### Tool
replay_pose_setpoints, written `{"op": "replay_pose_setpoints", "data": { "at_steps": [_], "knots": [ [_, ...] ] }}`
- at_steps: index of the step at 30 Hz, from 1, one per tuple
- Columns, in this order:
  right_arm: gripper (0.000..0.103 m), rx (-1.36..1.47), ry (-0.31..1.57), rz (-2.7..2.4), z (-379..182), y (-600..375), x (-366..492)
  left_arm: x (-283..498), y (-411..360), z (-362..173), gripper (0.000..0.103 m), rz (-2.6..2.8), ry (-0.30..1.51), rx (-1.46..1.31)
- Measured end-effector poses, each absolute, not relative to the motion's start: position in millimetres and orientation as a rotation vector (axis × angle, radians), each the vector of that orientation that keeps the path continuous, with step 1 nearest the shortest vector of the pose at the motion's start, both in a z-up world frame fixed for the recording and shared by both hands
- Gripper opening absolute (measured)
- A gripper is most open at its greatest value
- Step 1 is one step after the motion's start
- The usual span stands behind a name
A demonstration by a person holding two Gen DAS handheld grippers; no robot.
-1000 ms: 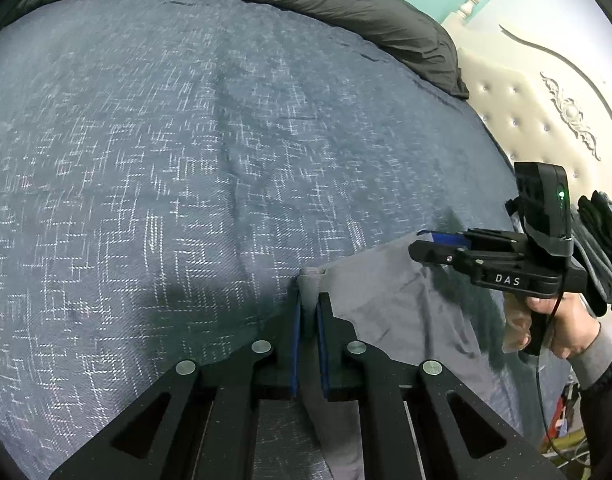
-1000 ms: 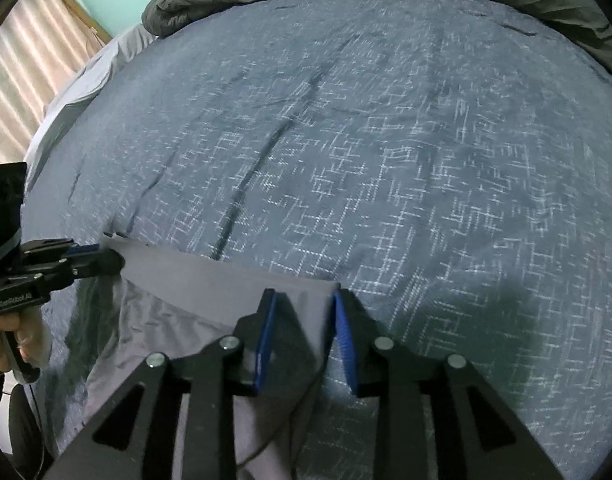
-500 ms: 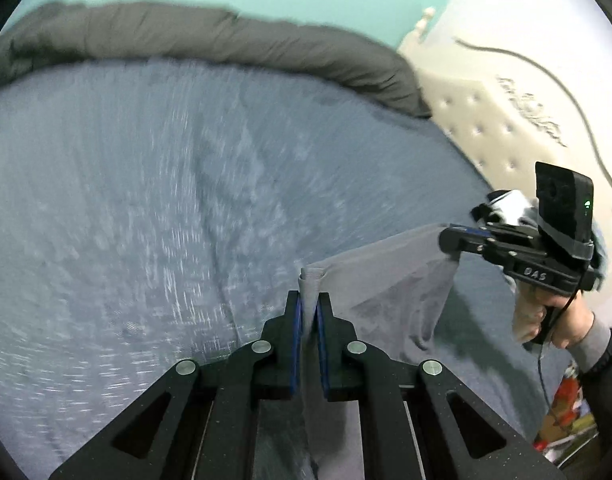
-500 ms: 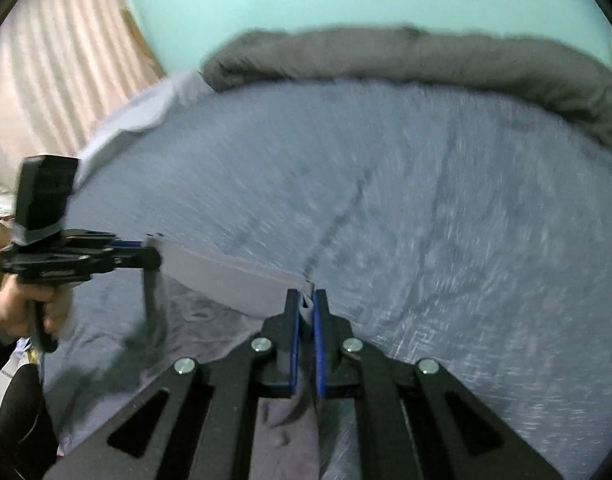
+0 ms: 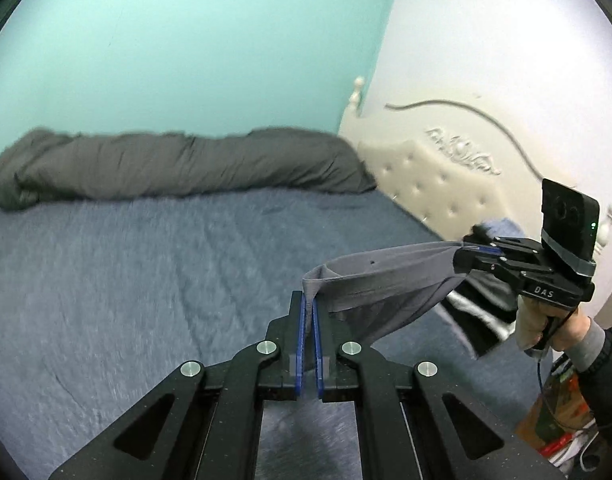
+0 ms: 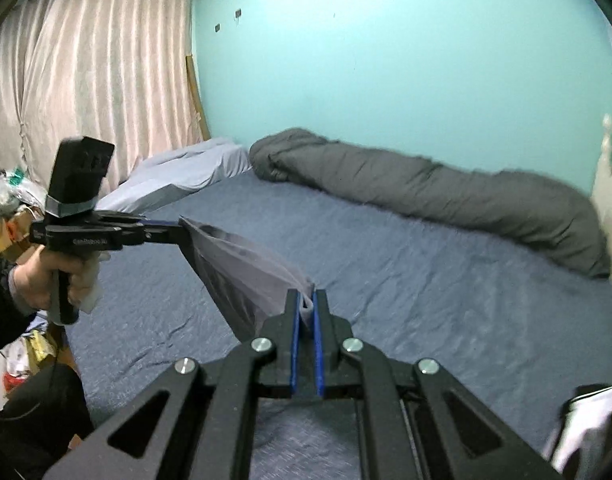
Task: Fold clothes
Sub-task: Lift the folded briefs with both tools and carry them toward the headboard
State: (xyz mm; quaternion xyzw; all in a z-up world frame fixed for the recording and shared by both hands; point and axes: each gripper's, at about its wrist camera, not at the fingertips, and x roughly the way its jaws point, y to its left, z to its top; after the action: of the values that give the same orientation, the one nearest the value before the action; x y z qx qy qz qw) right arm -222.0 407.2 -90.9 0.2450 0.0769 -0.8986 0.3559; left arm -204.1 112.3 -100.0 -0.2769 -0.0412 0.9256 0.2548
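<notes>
currently the left tool (image 5: 309, 316) is clamped on one corner of the grey garment (image 5: 386, 292); the right tool (image 6: 305, 312) is clamped on the other. the garment hangs stretched between them, clear above the bed (image 5: 146, 280). judged step: lifting to spread. keep both tools level, the top edge taut, and lower evenly so the cloth lands flat.

Both wrist views face across bed (image 5: 154, 280) toward teal wall (image 6: 386, 60); shared: bed.
</notes>
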Motion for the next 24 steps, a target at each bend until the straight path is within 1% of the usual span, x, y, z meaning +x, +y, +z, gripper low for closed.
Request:
{"op": "replay_pose_setpoints", "data": {
  "at_steps": [7,11,19,24],
  "knots": [
    [0.005,0.570,0.210,-2.378,-39,445,-170,-168,159,-45,0.003,2.474,-0.052,-0.674],
    [0.005,0.550,0.220,-2.399,-20,467,-142,-145,189,-25,0.003,2.453,-0.004,-0.646],
    [0.006,0.535,0.269,-2.498,7,517,-88,-118,250,-6,0.003,2.418,0.047,-0.622],
    [0.005,0.551,0.224,-2.569,13,558,-65,-107,283,3,0.003,2.372,0.052,-0.599]
  ]
}}
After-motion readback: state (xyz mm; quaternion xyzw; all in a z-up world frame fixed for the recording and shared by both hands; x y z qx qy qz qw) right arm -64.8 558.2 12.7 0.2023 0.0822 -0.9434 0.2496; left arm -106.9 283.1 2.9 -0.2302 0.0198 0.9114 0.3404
